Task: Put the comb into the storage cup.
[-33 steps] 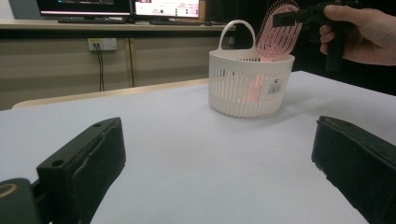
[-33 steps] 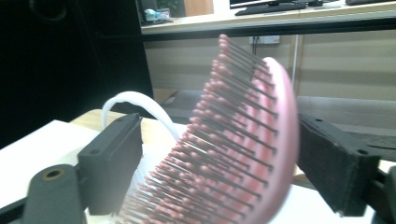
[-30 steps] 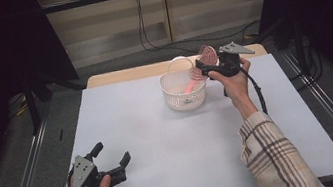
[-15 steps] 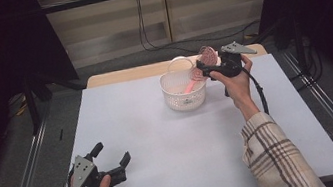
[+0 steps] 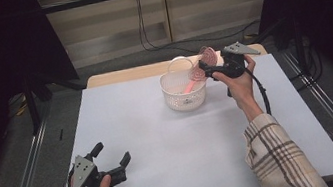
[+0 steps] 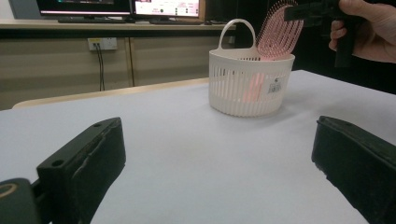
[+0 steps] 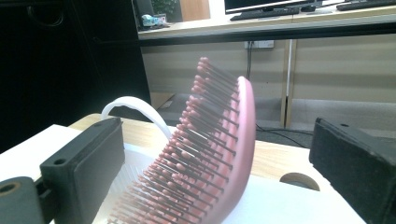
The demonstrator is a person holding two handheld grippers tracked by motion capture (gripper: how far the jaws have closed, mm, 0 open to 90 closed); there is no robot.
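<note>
So the pink hairbrush [image 5: 198, 71] is sitting handle-down in the white basket [image 5: 184, 95], up around 12 o'clock on the table [image 5: 162, 144], head leaning out over the rim toward 2 o'clock. The right gripper [image 5: 207, 68] is right at the brush head — its jaws have just been opening, and now they stand wide on either side of the bristles without pinching. The left gripper [image 5: 111, 155] rests down at 7 o'clock, well apart from the basket — released too, nothing in it.

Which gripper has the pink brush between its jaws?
The right gripper, at the white basket: its open jaws flank the hairbrush. The left gripper sits at the near edge, nothing between.
</note>
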